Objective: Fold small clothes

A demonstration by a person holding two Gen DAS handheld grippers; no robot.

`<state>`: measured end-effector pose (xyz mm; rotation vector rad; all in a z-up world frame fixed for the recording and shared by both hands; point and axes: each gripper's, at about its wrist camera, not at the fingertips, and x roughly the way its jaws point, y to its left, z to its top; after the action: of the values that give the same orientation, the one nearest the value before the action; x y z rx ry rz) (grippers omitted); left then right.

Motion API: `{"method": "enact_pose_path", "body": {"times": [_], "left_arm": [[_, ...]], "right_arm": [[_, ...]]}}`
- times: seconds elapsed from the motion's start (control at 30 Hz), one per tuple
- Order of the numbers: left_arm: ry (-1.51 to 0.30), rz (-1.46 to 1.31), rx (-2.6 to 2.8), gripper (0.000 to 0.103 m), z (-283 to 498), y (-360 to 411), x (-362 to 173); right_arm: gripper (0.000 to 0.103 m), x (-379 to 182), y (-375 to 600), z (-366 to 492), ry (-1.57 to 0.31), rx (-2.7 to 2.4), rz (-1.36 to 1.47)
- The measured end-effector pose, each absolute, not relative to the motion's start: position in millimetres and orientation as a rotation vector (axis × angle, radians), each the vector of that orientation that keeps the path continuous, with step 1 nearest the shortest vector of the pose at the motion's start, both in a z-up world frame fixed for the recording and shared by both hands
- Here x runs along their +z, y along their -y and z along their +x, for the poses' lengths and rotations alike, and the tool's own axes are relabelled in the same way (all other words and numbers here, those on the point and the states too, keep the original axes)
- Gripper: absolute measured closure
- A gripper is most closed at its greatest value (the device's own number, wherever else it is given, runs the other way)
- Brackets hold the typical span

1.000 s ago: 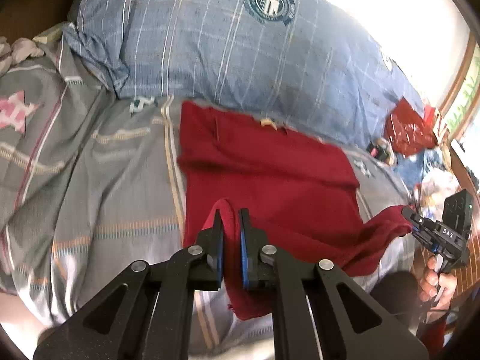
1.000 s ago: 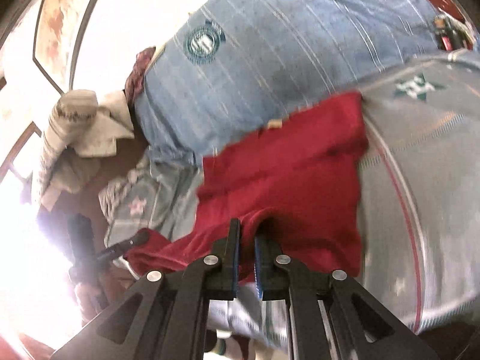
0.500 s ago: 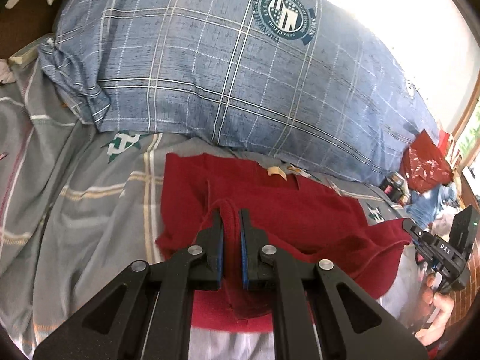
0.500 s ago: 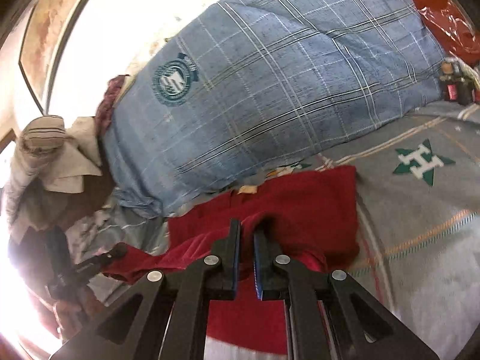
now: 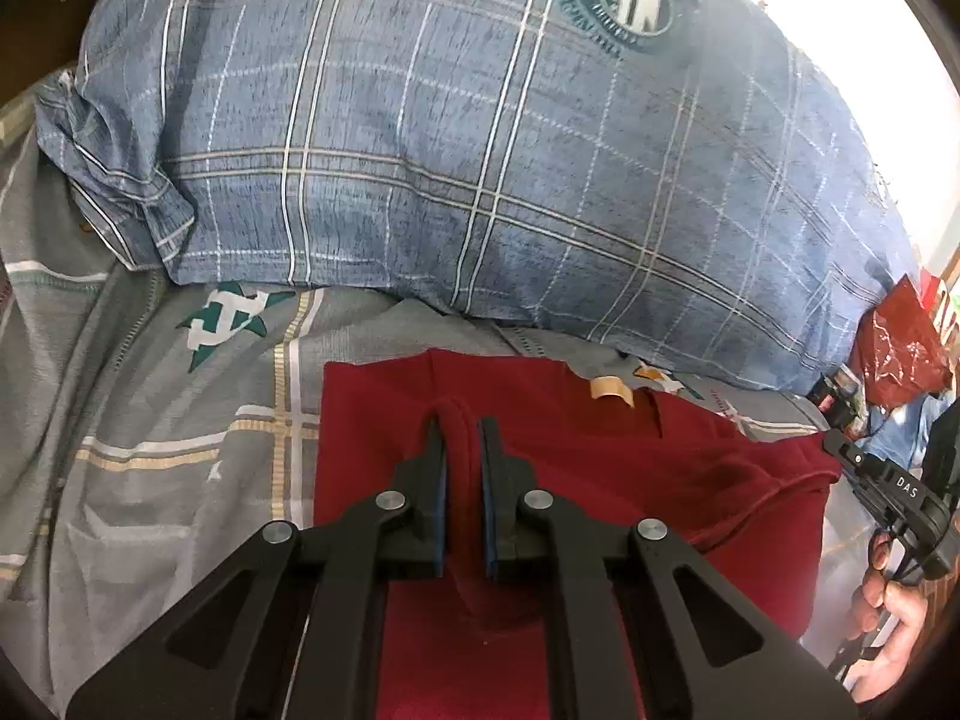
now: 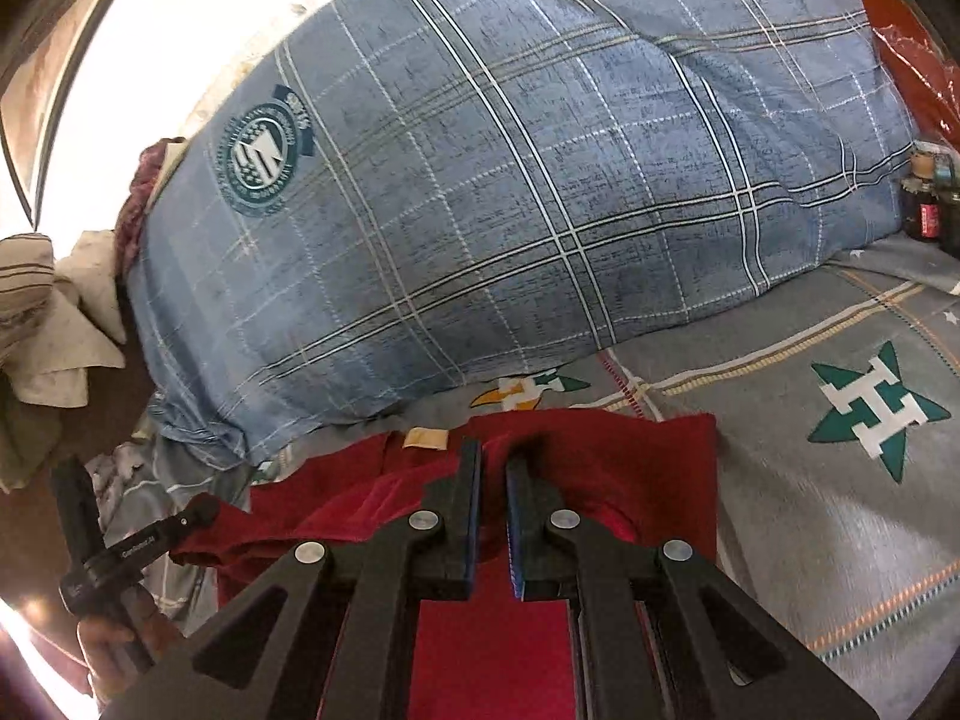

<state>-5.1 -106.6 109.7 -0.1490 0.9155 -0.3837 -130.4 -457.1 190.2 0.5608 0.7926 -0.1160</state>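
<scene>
Grey bedsheet (image 5: 150,480) printed with green star emblems covers the bed, and a big blue plaid pillow (image 5: 480,150) with a round crest lies across its head, just behind the work. On the sheet in front of it lies the dark red garment (image 5: 690,480), its tan neck label (image 5: 609,387) close to the pillow's edge. The left tool (image 5: 461,426) is clamped on a pinched ridge of the red cloth, and the right tool (image 6: 493,456) is likewise closed on a fold of it near the other side, so the lifted edge hangs between them over the lower layer. Off the right end of the pillow sit a crinkled red plastic bag (image 5: 900,342) and some small dark bottles (image 6: 927,210); at the other end is a heap of pale striped cloth (image 6: 42,312). A person's hand (image 5: 888,618) grips the right tool's handle.
</scene>
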Motion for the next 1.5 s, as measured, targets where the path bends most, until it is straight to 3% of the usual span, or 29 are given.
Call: {"method": "enact_pose_path", "body": {"times": [0.53,1.07,1.17,1.27,1.37,1.4,1.47,1.5], "left_arm": [[-0.960,-0.115,-0.377,0.094,33.8,122.0,87.2],[-0.985,-0.093,-0.359,0.092,39.3,124.2,76.3],[-0.993,-0.090,-0.361,0.092,40.3,124.1,74.2],[-0.998,-0.084,-0.363,0.091,40.9,124.4,74.1],[-1.012,-0.083,-0.371,0.087,42.4,124.9,75.3],[-1.015,-0.089,-0.377,0.081,42.6,124.7,77.1],[-0.985,-0.104,-0.368,0.047,41.4,121.2,87.8],[-0.949,-0.109,-0.345,0.022,40.0,118.0,95.1]], "right_arm": [[0.094,139.3,477.7,-93.4,-0.860,-0.155,0.605],[0.091,132.0,482.5,-96.6,-0.857,-0.165,0.671],[0.087,131.9,481.2,-95.9,-0.858,-0.163,0.662],[0.078,137.8,478.9,-95.6,-0.852,-0.148,0.652],[0.059,149.3,480.9,-99.2,-0.821,-0.155,0.648],[0.053,153.0,482.7,-101.3,-0.809,-0.167,0.644],[0.053,162.5,489.8,-107.4,-0.775,-0.181,0.658],[0.053,167.6,494.7,-111.8,-0.750,-0.185,0.673]]}}
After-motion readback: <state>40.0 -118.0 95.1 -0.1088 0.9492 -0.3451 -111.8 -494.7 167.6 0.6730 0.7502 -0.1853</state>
